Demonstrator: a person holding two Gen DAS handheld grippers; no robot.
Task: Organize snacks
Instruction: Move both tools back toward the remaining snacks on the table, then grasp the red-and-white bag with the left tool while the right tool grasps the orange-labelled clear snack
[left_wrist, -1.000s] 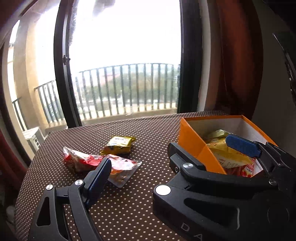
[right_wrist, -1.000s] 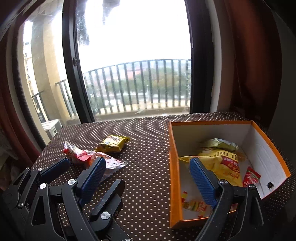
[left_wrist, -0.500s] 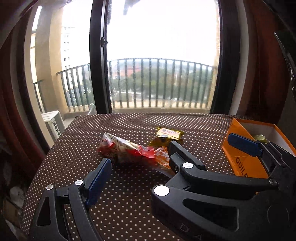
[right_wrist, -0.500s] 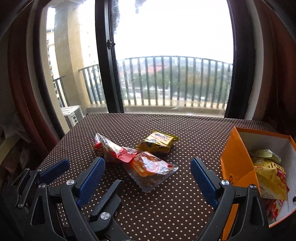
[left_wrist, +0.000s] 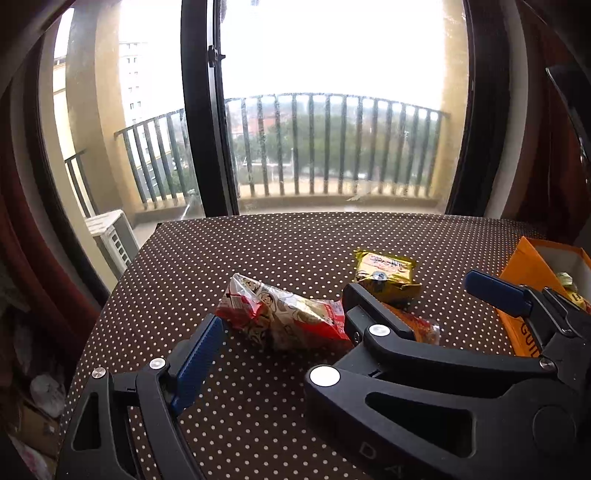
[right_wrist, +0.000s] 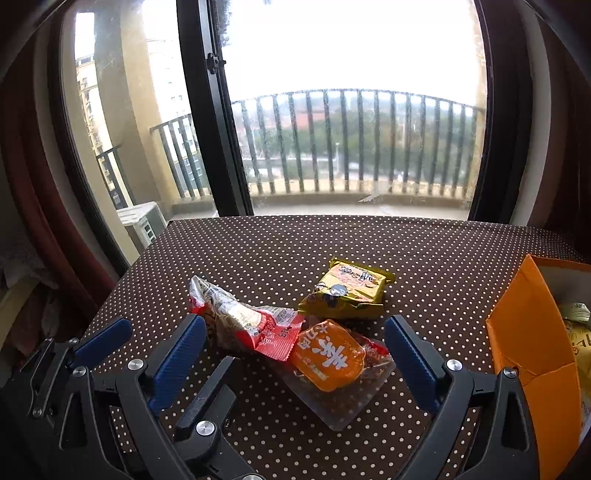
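Observation:
Three loose snacks lie on the dotted table: a red-and-white crinkled packet, a yellow packet behind it, and a clear pack with an orange lid. My right gripper hovers just short of them. Its jaws are opening, with the orange-lidded pack and the red packet's end between the pads, untouched. My left gripper stands open, its left pad close to the red packet's end; the right gripper's body hides its other finger. The orange box holds more snacks at far right.
The table wears a brown cloth with white dots and ends at a window with a balcony railing. Dark red curtains hang on both sides. Past the table's left edge there is clutter low down.
Both grippers have swung left and a little down, away from the orange box, which has slid to the right edge. The three loose snacks have come close and central. The right jaws stand slightly wider.

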